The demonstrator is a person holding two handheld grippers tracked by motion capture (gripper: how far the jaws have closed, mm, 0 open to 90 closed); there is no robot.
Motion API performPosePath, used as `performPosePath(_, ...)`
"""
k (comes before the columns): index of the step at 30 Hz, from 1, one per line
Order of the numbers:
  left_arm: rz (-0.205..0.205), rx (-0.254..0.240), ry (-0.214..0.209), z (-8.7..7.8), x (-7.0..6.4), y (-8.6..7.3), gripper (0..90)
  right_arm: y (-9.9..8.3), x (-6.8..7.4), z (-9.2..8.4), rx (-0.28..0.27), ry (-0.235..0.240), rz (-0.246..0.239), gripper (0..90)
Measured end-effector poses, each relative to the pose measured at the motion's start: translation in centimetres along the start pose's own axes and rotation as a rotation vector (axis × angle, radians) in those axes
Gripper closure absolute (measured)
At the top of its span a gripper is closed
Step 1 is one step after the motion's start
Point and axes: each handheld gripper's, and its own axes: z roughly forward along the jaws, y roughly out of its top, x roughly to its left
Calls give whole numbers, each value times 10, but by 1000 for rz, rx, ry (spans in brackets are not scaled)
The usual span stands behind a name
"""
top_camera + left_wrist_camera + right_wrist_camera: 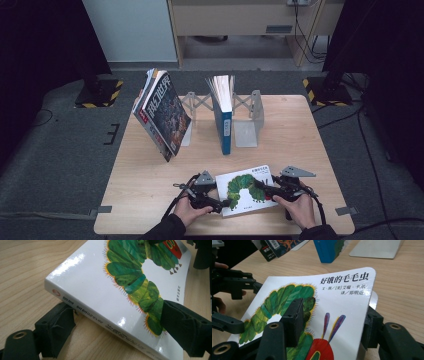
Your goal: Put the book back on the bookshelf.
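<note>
Nearest the person, at the table's [150, 200] front edge, both hands grip the same white caterpillar book [246, 188], which lies near the front, a bit right of centre. The left gripper [223, 203] has the book's spine-side corner: in the left gripper view one black pad sits on top of the cover [186, 332], over the caterpillar's tail, and the other sits under the spine – so jaws clamped on the book [100, 287], w/ that edge lifted off the wood. The right gripper [261, 188] comes in from the opp. side; in the right gripper view one pad [293, 321] presses on the cover by the green body and the other pad sits against the book's far edge, below the cover, w/ the book [347, 310] between them – jaws closed on it, moderate gap. Cover faces up, title at its far corner.

Farther back, mid-table, a blue book [223, 117] stands upright, pages up, against a metal bookend [250, 122]. Left of it, well apart, a stack of magazines [162, 112] leans tilted against another bookend [188, 120]. The two bookends are joined by an expanding lattice. Beyond the table: grey floor, stand bases w/ hazard tape [100, 92].
</note>
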Motion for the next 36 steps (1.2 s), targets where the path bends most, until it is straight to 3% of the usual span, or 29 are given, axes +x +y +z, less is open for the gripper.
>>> performPosePath(10, -2, 1, -13, 0, 1, 0, 97, 3, 2, 5, -28, 49, -38, 459)
performPosePath(16, 4, 5, -5, 0, 0, 0, 100, 3, 2, 5, -21, 53, -30, 449)
performPosePath(21, 5, 4, 0, 1, -1, 0, 115, 6, 3, 2, 0, 29, -39, 357)
performPosePath(26, 8, 2, 0, 1, -1, 1, 129, 6, -3, -4, 13, -20, -46, 369)
performPosePath(30, 2, 1, 2, 1, -1, 1, 138, 4, -4, -5, 18, -33, -41, 346)
performPosePath(33, 1, 1, 2, 1, -1, 1, 140, 2, -6, -5, 62, -68, -56, 342)
performPosePath(36, 1, 1, 2, 1, 0, 1, 141, -1, -7, -5, 79, -66, -46, 355)
